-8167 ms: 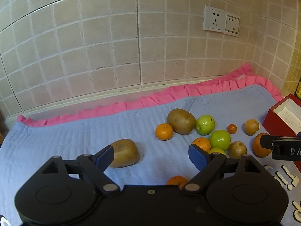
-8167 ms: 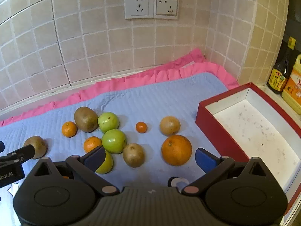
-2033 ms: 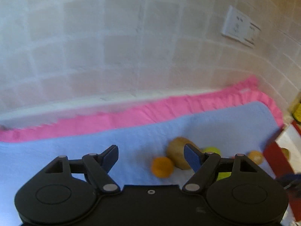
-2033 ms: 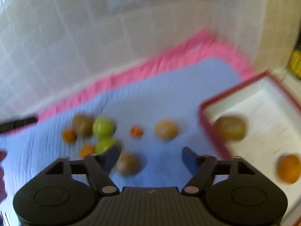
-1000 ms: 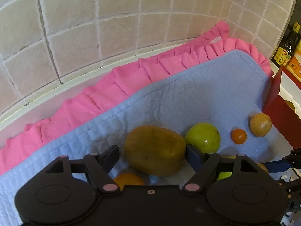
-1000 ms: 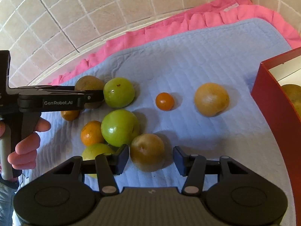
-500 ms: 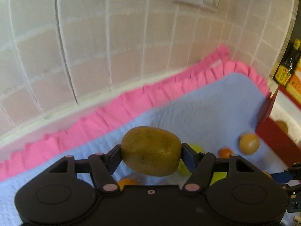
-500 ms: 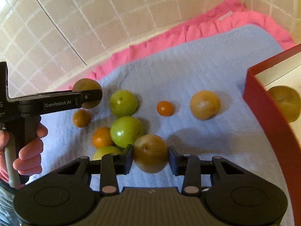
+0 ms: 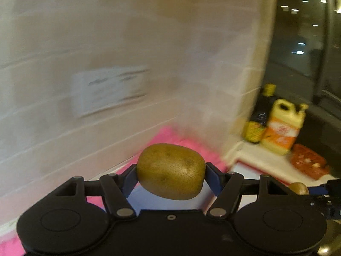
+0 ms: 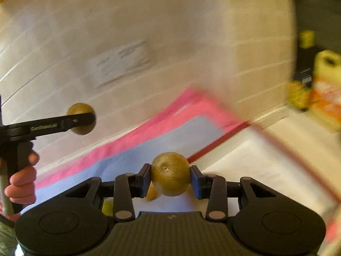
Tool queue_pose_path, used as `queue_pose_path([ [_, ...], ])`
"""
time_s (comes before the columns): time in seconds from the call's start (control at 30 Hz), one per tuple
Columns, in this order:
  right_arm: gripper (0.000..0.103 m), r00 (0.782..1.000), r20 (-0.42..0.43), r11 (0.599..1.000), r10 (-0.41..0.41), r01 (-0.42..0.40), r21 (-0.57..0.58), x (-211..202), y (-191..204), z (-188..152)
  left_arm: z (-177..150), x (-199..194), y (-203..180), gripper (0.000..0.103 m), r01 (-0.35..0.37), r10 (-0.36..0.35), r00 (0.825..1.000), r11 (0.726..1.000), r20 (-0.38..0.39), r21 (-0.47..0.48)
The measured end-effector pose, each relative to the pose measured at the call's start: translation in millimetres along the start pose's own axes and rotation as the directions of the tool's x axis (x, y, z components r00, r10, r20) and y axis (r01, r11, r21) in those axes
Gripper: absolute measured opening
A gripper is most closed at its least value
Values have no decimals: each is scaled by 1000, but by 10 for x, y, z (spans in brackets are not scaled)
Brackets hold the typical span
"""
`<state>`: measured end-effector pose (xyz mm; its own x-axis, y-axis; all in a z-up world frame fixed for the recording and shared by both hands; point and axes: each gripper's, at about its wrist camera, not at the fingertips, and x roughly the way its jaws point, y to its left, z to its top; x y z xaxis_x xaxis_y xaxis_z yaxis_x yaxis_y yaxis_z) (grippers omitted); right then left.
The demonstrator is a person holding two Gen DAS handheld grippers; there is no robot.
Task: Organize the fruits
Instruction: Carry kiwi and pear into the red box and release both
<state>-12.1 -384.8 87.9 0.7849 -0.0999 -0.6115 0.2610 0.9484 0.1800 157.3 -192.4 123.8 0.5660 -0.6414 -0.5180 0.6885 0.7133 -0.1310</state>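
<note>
Since half a second ago you have swung both grippers up and to the right: the loose fruit on the mat has dropped out of the left camera's view, and the wall, the bottles and the box now fill both pictures, heavily blurred.

The red box (image 10: 245, 128) is your biggest concern. From the right camera its near rim lies just ahead of and below your right gripper (image 10: 170, 180), and the white floor inside stretches off to the right. At this speed I judge you could clip that rim, or let go early and have the fruit land on the blue mat (image 10: 149, 140) and roll away.

Next, the large kiwi (image 9: 171, 171). Your left gripper (image 9: 171, 176) pinches it across its long ends, held in the air above the far pink edge of the mat. That is a wide, rounded load on small blue pads (image 9: 213, 179), so a sharp stop might let it twist or slip out. The left gripper is also further from the box, and the two tools are close together; the right one's tip shows at the lower right of the left view, so a crossing path risks a knock.

Then the small round brown fruit (image 10: 170, 173). Your right gripper is squeezed onto its sides, and the hold looks centred. A drop from height into the box could bruise it or bounce it against fruit inside, though the blur hides what lies there.
</note>
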Motion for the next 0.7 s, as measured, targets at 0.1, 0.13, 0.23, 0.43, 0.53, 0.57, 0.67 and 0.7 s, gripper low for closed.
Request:
queue_pose_path([
  [0.1,41,995,19,995,-100,100,10,-205,-332,88,129,210,-409,80,96,-96,995,994,6,48],
  [0.13,41,992,17,992,-123,123,8,-240,-409,98,150,276,-536,80,124,-125,992,990,1,60],
  [0.23,41,985,-5,985,-173,173,5,-308,-664,83,195,561,-887,80,193,-191,981,977,-40,90],
  [0.43,41,971,-182,988,-154,156,-3,-30,-1041,-145,-7,1387,-1353,80,304,-279,932,949,-231,81],
  [0.53,41,951,-296,995,-90,101,22,189,-1137,-321,-195,1775,-1480,80,304,-264,910,949,-319,81],
  [0.57,41,940,-333,996,-69,82,27,266,-1160,-388,-256,1864,-1502,80,305,-262,904,949,-338,80],
  [0.67,41,907,-420,999,-35,42,8,475,-1157,-570,-422,2123,-1527,80,307,-259,881,950,-397,62],
  [0.7,41,895,-444,999,-35,38,-3,537,-1147,-623,-462,2189,-1524,80,304,-254,876,951,-410,59],
])
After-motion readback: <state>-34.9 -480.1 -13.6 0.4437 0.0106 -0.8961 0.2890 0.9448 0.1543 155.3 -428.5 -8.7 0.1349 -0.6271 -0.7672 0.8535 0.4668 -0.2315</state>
